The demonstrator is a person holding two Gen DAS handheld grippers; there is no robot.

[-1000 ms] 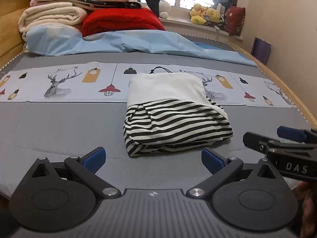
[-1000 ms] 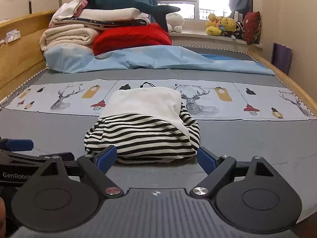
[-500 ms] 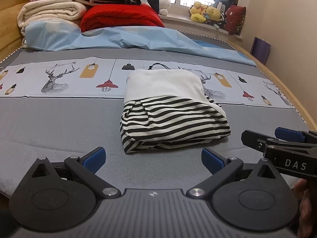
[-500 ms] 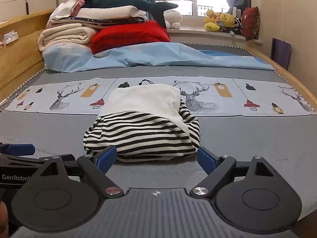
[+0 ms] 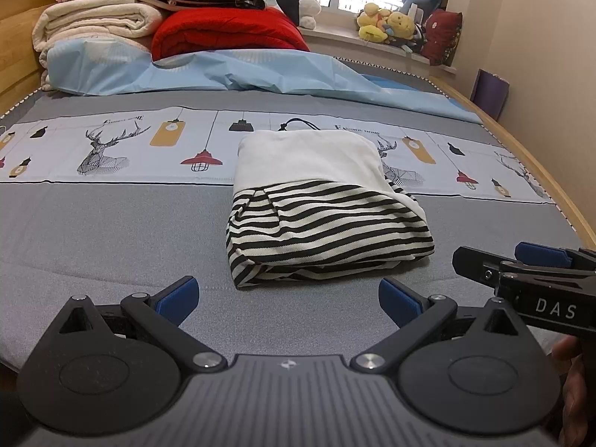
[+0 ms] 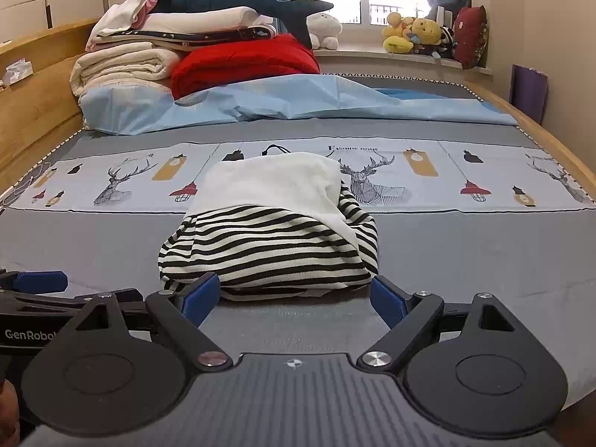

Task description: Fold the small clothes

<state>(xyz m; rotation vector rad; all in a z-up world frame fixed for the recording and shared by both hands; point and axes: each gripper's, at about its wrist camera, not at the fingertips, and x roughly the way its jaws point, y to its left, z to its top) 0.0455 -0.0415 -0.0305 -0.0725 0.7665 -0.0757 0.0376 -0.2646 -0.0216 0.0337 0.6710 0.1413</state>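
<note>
A small garment (image 5: 320, 205), white at the far half and black-and-white striped at the near half, lies folded into a compact bundle on the grey bed cover (image 5: 111, 231). In the right wrist view the same garment (image 6: 272, 231) sits just beyond my fingertips. My left gripper (image 5: 288, 298) is open and holds nothing, a short way in front of the bundle's near edge. My right gripper (image 6: 294, 294) is open too, its blue pads level with the bundle's near corners without gripping it. Each gripper shows at the edge of the other's view.
A printed strip with deer and lamps (image 5: 111, 149) crosses the bed behind the garment. A light blue sheet (image 5: 242, 74), folded blankets (image 5: 100, 22) and a red quilt (image 5: 227, 33) pile at the head. Wooden bed rails (image 6: 29, 111) run along both sides; plush toys (image 6: 413, 33) sit on the sill.
Both grippers have drawn back slightly and tilted; the garment sits a little higher in the left view. The bundle itself has not moved and both grippers stay open.
</note>
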